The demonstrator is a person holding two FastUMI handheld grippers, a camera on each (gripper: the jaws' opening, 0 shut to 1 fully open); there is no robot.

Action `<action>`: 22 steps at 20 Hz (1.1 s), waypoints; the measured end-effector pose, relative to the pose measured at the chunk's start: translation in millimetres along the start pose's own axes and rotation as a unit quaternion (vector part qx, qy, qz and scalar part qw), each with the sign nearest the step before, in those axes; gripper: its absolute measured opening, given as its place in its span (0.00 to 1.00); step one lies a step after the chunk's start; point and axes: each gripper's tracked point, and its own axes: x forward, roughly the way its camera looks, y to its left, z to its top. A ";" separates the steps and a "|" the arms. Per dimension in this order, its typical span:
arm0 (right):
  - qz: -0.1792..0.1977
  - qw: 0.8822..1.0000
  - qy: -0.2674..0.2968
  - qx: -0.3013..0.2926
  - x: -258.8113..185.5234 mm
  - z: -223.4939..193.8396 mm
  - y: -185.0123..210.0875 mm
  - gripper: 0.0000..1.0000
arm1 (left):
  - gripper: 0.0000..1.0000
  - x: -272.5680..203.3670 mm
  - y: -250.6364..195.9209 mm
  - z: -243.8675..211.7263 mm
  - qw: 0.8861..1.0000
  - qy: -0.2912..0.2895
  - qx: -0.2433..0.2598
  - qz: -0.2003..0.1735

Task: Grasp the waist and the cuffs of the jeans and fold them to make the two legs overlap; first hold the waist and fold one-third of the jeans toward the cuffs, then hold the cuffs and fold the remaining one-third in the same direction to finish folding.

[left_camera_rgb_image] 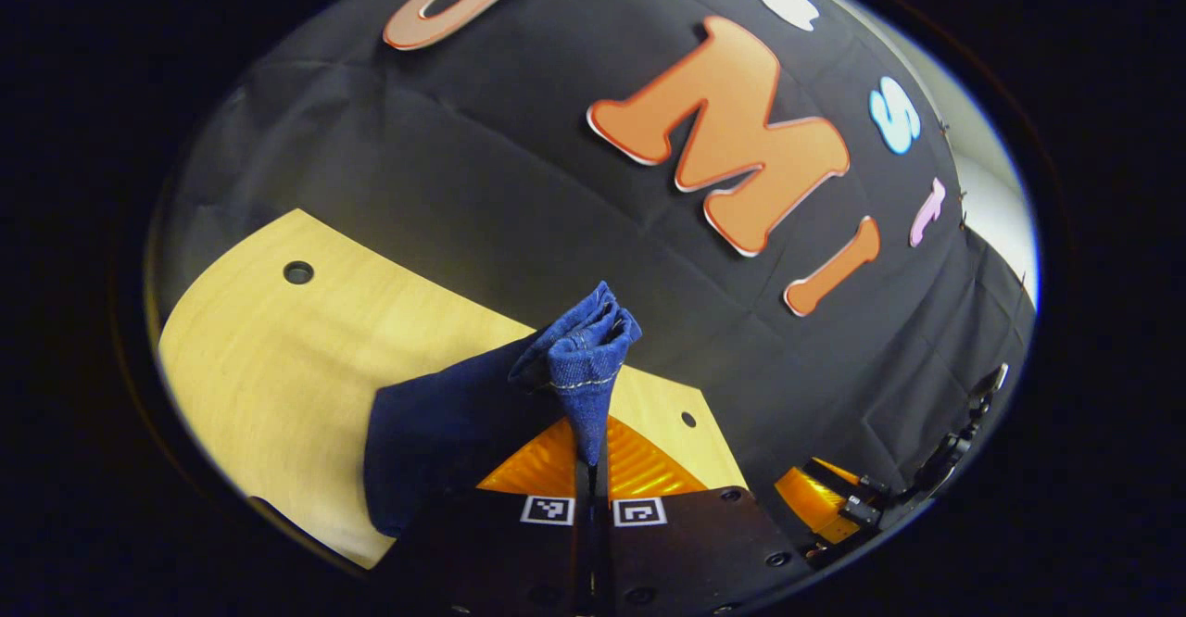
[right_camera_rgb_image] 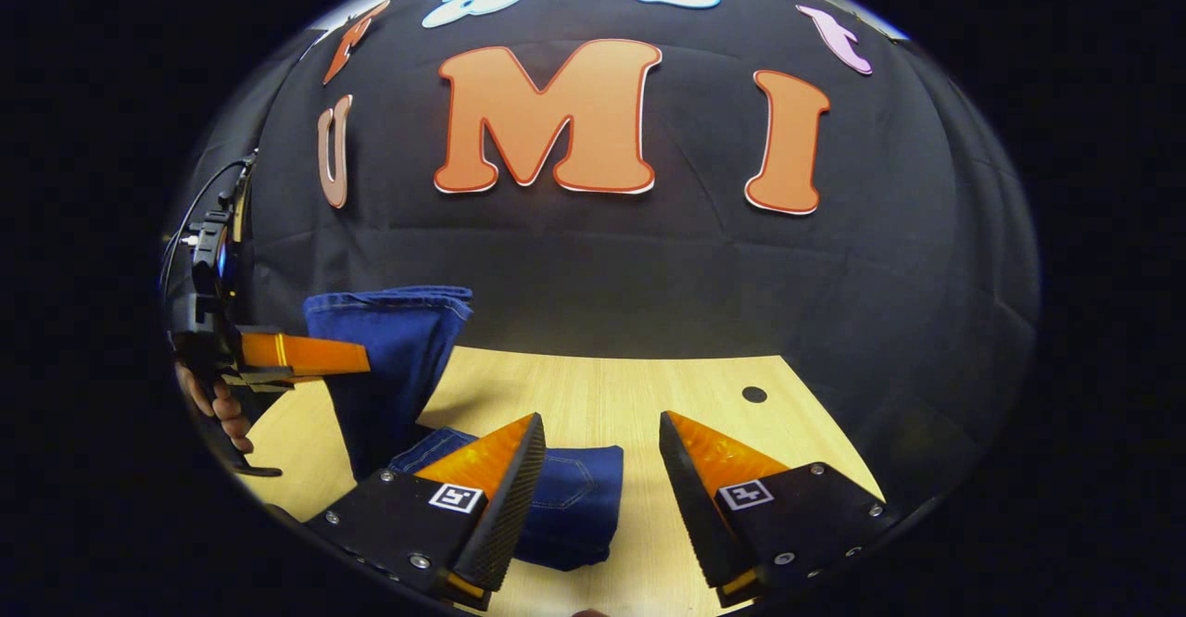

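Left gripper view: the left gripper [left_camera_rgb_image: 593,469], black with orange fingers, has its fingers pressed together on a bunched hem of the dark blue denim jeans [left_camera_rgb_image: 582,358]. The cloth stands up above the fingertips and hangs down to the left over the pale wooden table [left_camera_rgb_image: 269,358].

Right gripper view: the right gripper [right_camera_rgb_image: 600,469] has its orange fingers spread wide, nothing between them. It hangs above the table [right_camera_rgb_image: 602,395], with the folded part of the jeans [right_camera_rgb_image: 574,497] lying flat just beyond its left finger. At the left, the left gripper [right_camera_rgb_image: 357,356], held by a hand [right_camera_rgb_image: 218,409], lifts the cuff end clear of the table.
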 end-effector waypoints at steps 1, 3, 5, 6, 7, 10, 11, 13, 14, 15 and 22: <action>-0.003 1.000 0.001 0.000 0.2 -1.4 -4.3 0.78 | 0.01 8.2 -5.9 -8.5 1.000 0.011 0.006 0.001; -0.007 1.000 0.002 0.003 0.5 -3.1 -13.3 0.78 | 0.00 26.8 -18.2 -32.3 0.999 0.040 0.023 0.004; -0.009 1.000 0.003 0.006 1.3 -5.4 -21.7 0.78 | 0.02 37.6 -27.6 -65.8 0.995 0.083 0.048 0.009; -0.013 1.000 0.004 0.006 1.7 -6.0 -27.4 0.78 | 0.02 40.3 -33.6 -81.5 0.993 0.104 0.060 0.010; -0.013 1.000 0.005 0.007 2.7 -7.2 -29.7 0.78 | 0.05 45.2 -39.3 -97.9 0.990 0.119 0.071 0.003; -0.017 1.000 0.006 0.011 6.9 -8.2 -40.2 0.78 | 0.20 34.6 -80.2 -123.6 0.983 0.154 0.079 -0.060; -0.016 1.000 0.006 0.014 9.6 -7.6 -41.3 0.78 | 0.33 35.0 -86.3 -122.1 0.983 0.148 0.092 -0.064; -0.016 1.000 0.001 0.015 10.2 -4.8 -42.5 0.78 | 0.56 25.3 -87.2 -113.4 0.981 0.128 0.133 -0.058; -0.014 1.000 -0.003 0.015 10.6 -2.2 -40.0 0.78 | 0.59 19.8 -89.9 -104.7 0.981 0.114 0.149 -0.058; -0.016 1.000 -0.010 0.011 9.8 2.5 -38.9 0.78 | 0.62 15.2 -90.6 -96.2 0.980 0.094 0.162 -0.058; -0.004 0.995 -0.092 0.024 -12.9 58.8 -4.6 0.90 | 0.97 -35.5 -85.8 -4.1 0.974 -0.053 0.219 -0.015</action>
